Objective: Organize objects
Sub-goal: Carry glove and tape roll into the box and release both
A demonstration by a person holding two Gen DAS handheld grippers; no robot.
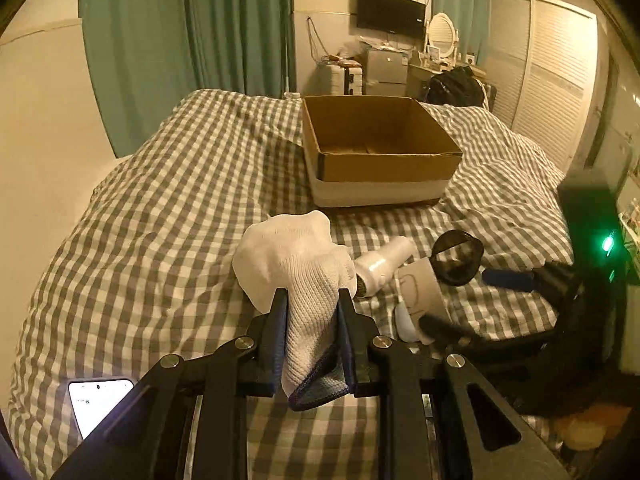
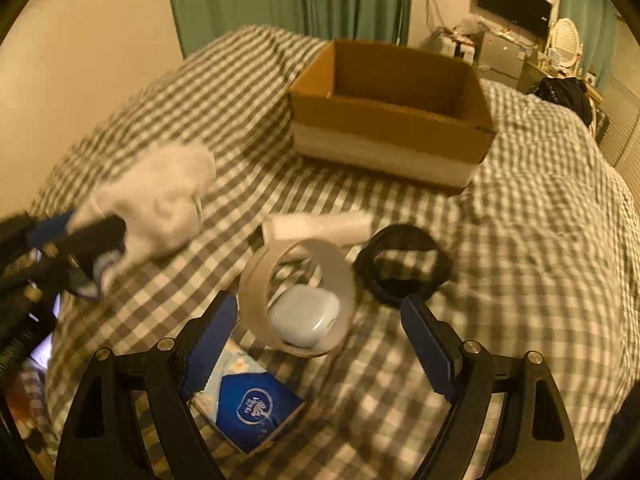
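sock in my left gripper, box waiting across the bed

sock (image 1: pixel 298 276) is pinched by its cuff end between the closed fingers of my left gripper (image 1: pixel 313 300), the toe bulging up above the checked bed (image 1: pixel 160 200). my right gripper (image 2: pixel 316 320) hangs wide open with nothing in it, over the tape roll (image 2: pixel 298 300) standing on edge and the white earbud case (image 2: pixel 306 320) seen through its hole. the cardboard box (image 1: pixel 384 168) sits open further up the bed, well apart from the sock, and what i can see of its inside looks empty.

risks, as i judge them: the hold is on soft knit near the edge, so a quick swing could let it slide out short of the box. the box rests on soft bedding, so a nudge on its rim could tip or shift it. my right gripper coming down could knock the tape roll over or set it rolling into the black ring (image 2: pixel 402 266).

hard to make out: the right view is smeared, so the white tube (image 2: pixel 320 226) behind the tape stays unclear. the blue packet (image 2: pixel 256 408) is partly under my right gripper's left finger. a lit phone (image 1: pixel 96 404) is half hidden behind my left gripper.
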